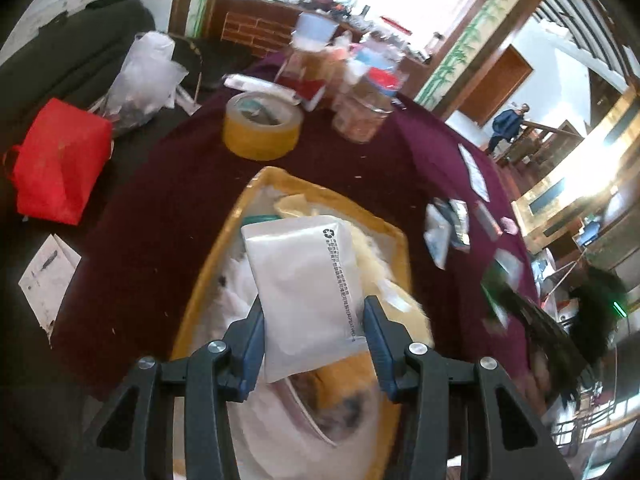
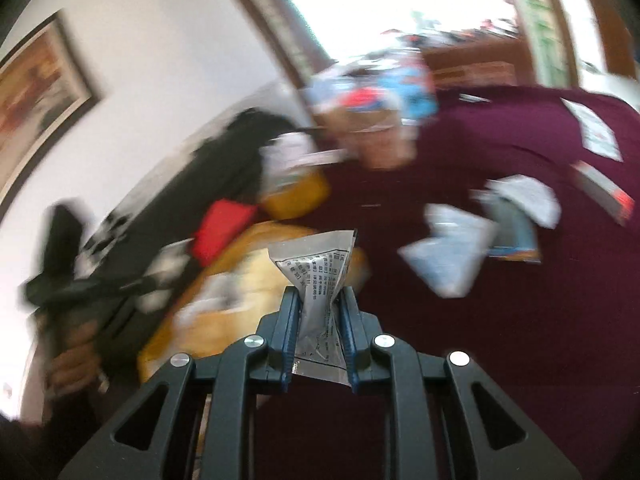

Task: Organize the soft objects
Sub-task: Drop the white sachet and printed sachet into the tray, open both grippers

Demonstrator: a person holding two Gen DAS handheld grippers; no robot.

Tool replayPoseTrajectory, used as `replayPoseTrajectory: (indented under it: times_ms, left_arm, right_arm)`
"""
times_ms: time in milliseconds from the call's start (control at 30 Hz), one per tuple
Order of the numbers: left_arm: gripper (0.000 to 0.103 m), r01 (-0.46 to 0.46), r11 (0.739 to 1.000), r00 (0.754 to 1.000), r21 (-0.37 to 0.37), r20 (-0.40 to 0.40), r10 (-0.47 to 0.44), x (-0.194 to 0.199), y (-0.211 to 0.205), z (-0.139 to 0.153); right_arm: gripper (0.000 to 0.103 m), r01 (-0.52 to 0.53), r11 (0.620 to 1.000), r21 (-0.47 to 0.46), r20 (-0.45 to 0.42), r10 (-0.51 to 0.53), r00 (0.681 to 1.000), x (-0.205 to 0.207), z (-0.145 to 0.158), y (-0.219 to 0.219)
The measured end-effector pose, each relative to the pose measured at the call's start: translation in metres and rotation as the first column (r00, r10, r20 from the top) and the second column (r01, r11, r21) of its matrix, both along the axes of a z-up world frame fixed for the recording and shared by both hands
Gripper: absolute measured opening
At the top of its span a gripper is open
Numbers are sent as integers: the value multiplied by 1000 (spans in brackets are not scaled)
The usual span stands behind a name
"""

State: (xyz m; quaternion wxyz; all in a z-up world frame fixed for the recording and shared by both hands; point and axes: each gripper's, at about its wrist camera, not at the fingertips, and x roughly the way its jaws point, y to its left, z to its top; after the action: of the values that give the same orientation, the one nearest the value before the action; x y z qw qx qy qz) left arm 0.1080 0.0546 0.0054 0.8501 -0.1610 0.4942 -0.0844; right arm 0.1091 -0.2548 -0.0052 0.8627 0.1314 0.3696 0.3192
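Observation:
My left gripper [image 1: 314, 312] is shut on a white soft packet [image 1: 304, 280] and holds it over a yellow tray [image 1: 320, 196] that has plush and packets in it. My right gripper [image 2: 318, 304] is shut on a crumpled grey printed packet [image 2: 318, 276], held above the maroon table [image 2: 500, 320] by the tray's edge [image 2: 248, 280]. The right wrist view is blurred by motion. Several small packets [image 1: 444, 232] lie loose on the table; they also show in the right wrist view [image 2: 448, 252].
A roll of yellow tape [image 1: 262, 126], clear jars [image 1: 362, 110] and a red book stand at the table's far side. A red bag [image 1: 60, 160], a plastic bag [image 1: 140, 76] and a dark sofa are to the left. Papers [image 1: 474, 172] lie on the right.

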Motion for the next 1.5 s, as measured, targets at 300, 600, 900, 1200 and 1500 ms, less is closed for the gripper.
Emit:
replayPoseTrajectory:
  times_ms: [300, 600, 900, 1200, 1500]
  left_arm:
    - [49, -1, 999, 996, -35, -87, -2, 31, 19, -32]
    - [49, 23, 998, 996, -57, -86, -28, 45, 19, -32]
    - [57, 50, 999, 995, 7, -89, -50, 60, 4, -41]
    - [75, 35, 998, 998, -48, -48, -37, 39, 12, -32]
    - [76, -37, 990, 996, -133, 73, 47, -15, 13, 9]
  right_arm:
    - [20, -304, 944, -126, 15, 308, 951, -62, -1, 128]
    - [20, -386, 901, -198, -42, 385, 922, -78, -33, 146]
    - [26, -283, 931, -230, -45, 281, 959, -61, -34, 140]
    - [59, -227, 963, -143, -22, 226, 974, -65, -33, 122]
    - [71, -102, 993, -52, 42, 104, 994, -61, -12, 78]
